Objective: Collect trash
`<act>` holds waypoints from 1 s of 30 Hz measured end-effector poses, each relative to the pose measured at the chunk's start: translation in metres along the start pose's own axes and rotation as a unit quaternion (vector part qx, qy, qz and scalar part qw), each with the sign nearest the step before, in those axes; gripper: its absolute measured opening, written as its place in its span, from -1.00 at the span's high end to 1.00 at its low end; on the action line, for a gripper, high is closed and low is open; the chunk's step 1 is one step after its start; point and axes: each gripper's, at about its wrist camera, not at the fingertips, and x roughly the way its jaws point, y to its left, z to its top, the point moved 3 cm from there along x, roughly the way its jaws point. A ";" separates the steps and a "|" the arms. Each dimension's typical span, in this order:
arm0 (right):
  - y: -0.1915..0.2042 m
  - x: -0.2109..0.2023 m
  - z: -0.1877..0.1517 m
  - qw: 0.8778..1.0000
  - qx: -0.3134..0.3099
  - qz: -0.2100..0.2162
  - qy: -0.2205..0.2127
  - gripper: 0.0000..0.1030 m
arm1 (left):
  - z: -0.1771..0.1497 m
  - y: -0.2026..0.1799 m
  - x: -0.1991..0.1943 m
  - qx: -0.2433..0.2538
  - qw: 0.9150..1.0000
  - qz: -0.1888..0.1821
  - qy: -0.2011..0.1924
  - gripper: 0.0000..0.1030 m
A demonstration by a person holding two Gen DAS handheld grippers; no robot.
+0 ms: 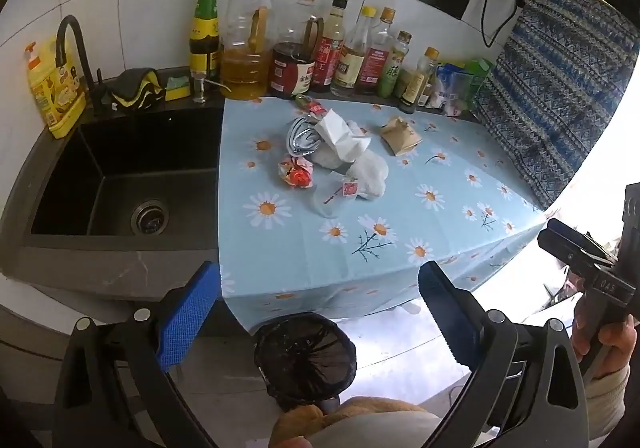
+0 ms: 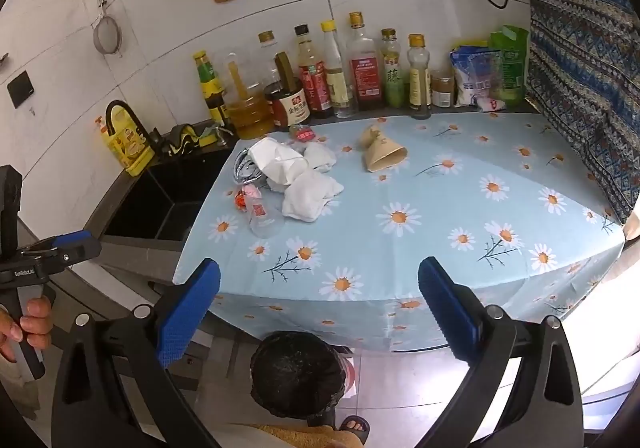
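While the left gripper point(image 1: 320, 312) hangs with its blue pads spread wide and nothing between them, the trash pile point(image 1: 336, 156) of crumpled white tissues, a red wrapper, a foil bag and a brown paper scrap sits well ahead on the daisy tablecloth point(image 1: 400, 216), with the black sink point(image 1: 120, 176) left and the black-lined bin point(image 1: 306, 356) below. Over to the right view: the right gripper point(image 2: 320, 308) is splayed and empty too, the trash off up-left, bottles point(image 2: 340, 76) lining the tiled wall.
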 end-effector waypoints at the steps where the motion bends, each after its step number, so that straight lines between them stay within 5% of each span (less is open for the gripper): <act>1: 0.002 0.001 0.000 1.000 -0.002 -0.001 0.001 -0.91 | 0.000 0.000 0.001 -0.001 1.000 -0.002 0.002 -0.87; 30: 0.017 0.009 -0.003 1.000 0.006 0.011 0.001 -0.91 | -0.006 0.006 0.005 0.007 1.000 -0.014 0.006 -0.87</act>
